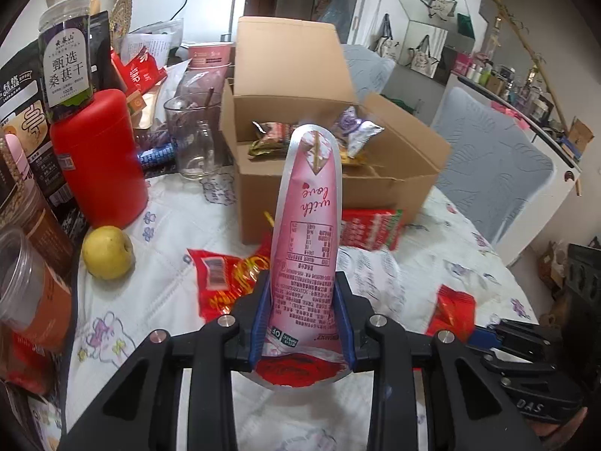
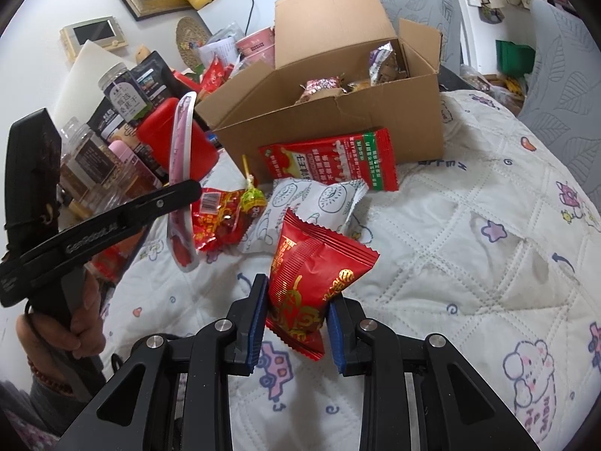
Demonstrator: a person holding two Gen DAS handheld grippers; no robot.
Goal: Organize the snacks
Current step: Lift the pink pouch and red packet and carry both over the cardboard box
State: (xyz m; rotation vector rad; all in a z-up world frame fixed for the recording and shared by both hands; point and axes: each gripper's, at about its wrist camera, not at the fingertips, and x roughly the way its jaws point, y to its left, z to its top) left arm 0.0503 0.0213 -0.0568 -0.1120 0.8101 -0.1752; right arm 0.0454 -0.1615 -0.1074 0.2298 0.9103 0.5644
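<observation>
The quilted table cover (image 2: 469, 225) carries an open cardboard box (image 1: 323, 184) with wrapped snacks inside. Loose packets lie in front of the box: a red-and-green packet (image 2: 330, 159) and a white packet (image 2: 308, 206). The left gripper (image 1: 304, 315) is clamped on a long pink pouch (image 1: 310, 218), held upright above the cover. The right gripper (image 2: 296, 319) is clamped on a red snack packet (image 2: 315, 274), also clear of the cover.
</observation>
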